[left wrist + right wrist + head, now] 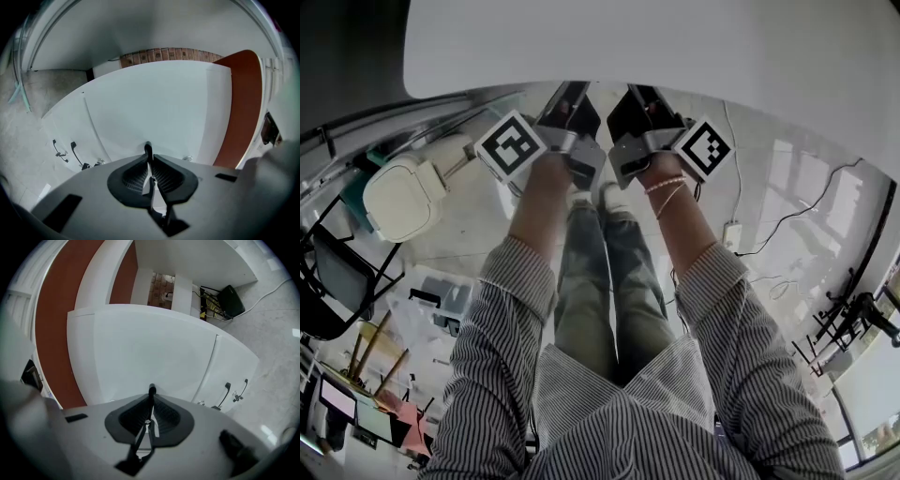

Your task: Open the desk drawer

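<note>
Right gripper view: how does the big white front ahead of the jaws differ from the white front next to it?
The big white front is broad, with no handle on its visible face; the neighbouring front is narrower and carries two black handles. The big front borders the red-brown panel; the neighbouring front lies toward the floor. Both are plain white, parted by a thin seam.
</note>
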`<state>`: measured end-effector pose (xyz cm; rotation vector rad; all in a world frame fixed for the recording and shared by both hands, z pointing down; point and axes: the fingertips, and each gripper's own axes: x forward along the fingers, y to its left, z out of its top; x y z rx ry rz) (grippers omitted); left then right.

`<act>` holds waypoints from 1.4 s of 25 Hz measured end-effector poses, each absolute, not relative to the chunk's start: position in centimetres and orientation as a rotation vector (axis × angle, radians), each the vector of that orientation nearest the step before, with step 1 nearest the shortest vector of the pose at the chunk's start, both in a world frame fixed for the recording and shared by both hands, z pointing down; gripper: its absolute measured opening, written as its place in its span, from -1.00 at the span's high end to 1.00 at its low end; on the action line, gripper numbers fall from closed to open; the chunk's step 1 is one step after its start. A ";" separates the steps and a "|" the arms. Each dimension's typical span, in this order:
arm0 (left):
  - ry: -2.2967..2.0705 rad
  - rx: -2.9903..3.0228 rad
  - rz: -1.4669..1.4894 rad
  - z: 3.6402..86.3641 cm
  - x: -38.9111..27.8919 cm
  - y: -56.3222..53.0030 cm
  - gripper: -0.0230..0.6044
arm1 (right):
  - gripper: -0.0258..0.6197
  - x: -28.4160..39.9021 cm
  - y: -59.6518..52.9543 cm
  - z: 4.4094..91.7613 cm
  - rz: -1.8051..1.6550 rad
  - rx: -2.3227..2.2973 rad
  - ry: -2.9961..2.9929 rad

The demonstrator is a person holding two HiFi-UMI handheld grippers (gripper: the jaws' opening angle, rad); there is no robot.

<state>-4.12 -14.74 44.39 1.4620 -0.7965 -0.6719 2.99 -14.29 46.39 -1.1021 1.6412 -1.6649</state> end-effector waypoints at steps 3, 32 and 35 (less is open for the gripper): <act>-0.803 1.456 -0.698 44.5 -4.3 -14.7 0.79 | 0.81 2.9 -14.4 46.4 -1.652 -1.087 1.626; -0.811 1.428 -0.719 45.4 -4.6 -9.3 0.81 | 0.82 3.1 -9.5 46.4 -1.661 -1.032 1.621; -0.817 1.428 -0.711 45.4 -4.6 -9.3 0.81 | 0.82 2.9 -9.4 46.4 -1.672 -1.028 1.633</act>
